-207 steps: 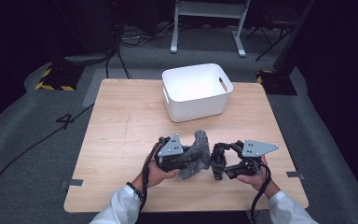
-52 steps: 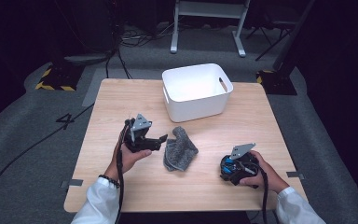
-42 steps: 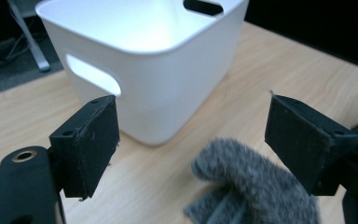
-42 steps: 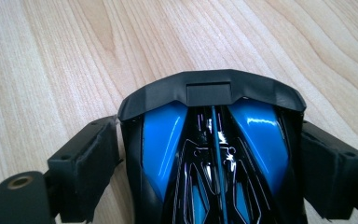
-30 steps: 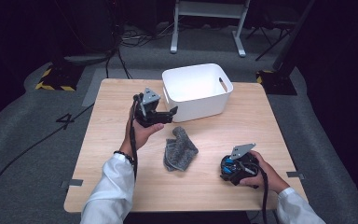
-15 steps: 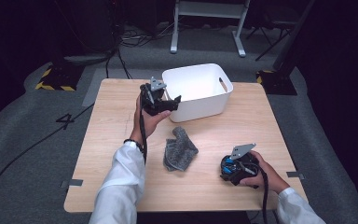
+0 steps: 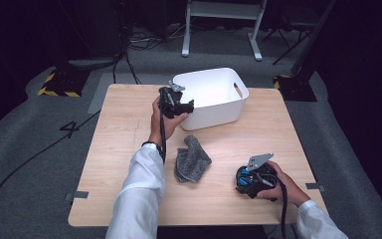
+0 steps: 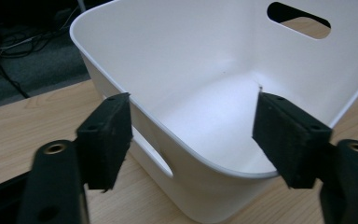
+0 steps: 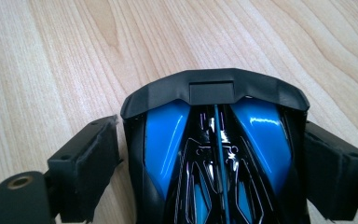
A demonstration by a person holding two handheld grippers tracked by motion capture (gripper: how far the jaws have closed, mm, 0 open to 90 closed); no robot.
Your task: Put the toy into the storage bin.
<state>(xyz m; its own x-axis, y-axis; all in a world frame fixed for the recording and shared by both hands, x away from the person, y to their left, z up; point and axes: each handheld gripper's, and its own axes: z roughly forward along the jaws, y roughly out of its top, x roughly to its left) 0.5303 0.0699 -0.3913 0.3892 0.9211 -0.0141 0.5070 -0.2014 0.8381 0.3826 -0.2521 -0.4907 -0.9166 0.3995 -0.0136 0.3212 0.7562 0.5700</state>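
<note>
Reaching far forward across the desk, the person's left arm is stretched nearly straight, its white sleeve running up from the bottom edge of the high view. The left gripper is held level at the near left corner of the white bin, aimed along the desk at it. In the left gripper view the jaws straddle that corner's rim, one outside the wall and the other over the hollow inside; they have just been closing, but the pads stand apart from the plastic and press on nothing. The bin sits upright at the far middle of the desk, its long axis running left to right, with a slot handle cut in the far end wall.

The right hand rests low at the near right of the desk. The right gripper lies level, pointing left, its jaws clamped on the sides of a blue-and-black toy car, whose length runs along the jaws.

A crumpled grey cloth lies between the two hands, apart from both.
</note>
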